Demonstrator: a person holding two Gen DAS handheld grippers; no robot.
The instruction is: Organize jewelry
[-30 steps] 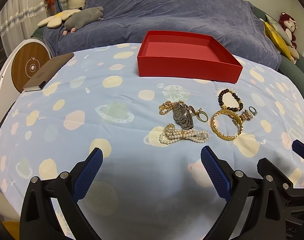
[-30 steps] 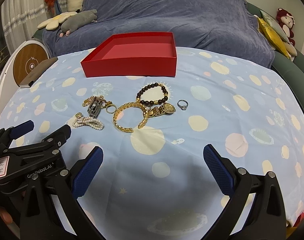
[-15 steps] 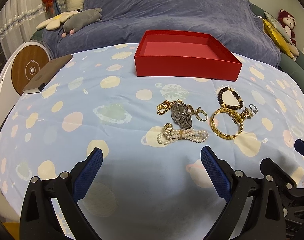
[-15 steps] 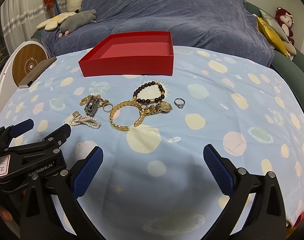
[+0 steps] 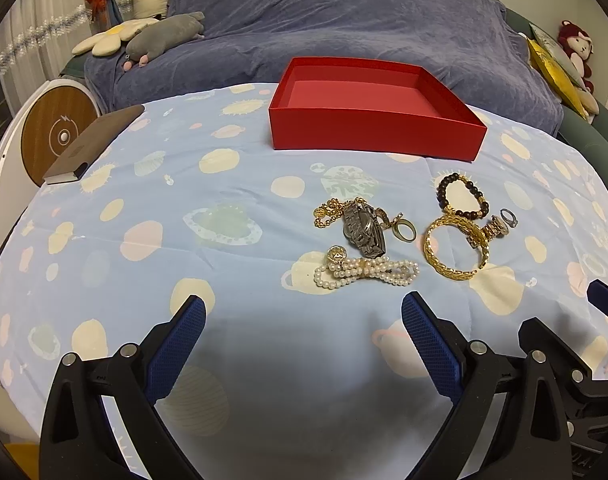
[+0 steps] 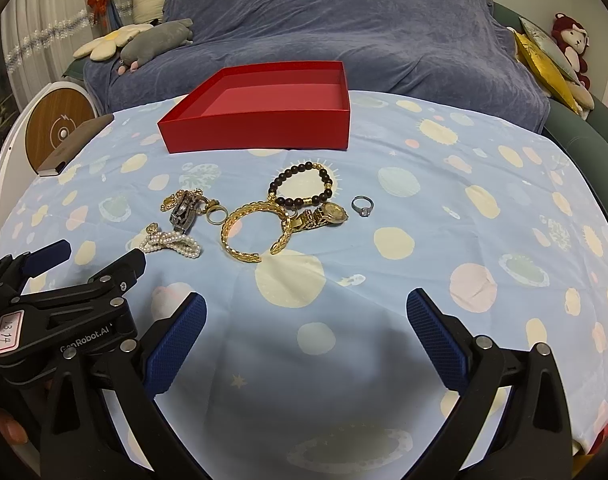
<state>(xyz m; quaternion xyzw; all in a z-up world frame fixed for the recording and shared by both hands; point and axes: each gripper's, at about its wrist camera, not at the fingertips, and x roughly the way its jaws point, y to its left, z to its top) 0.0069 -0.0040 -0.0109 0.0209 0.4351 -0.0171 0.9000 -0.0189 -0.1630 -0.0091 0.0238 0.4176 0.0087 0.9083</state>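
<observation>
Both grippers, left (image 5: 303, 330) and right (image 6: 306, 328), have crept a little closer to the jewelry (image 5: 366, 236), fingers spread wide and empty. Beyond the fingers, the red box (image 5: 374, 112) holds nothing, so sorting hasn't started.

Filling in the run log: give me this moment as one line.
phase: approach | left gripper: open, empty | right gripper: open, empty | red box: empty | jewelry: all on tablecloth

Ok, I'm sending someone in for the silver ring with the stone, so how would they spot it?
Start at the red box on the blue spotted cloth; the jewelry lies in front of it. The silver ring lies alone at the cluster's right end, just right of the gold watch. It is small, silver with a clear stone, touching nothing; the other ring is gold.
</observation>
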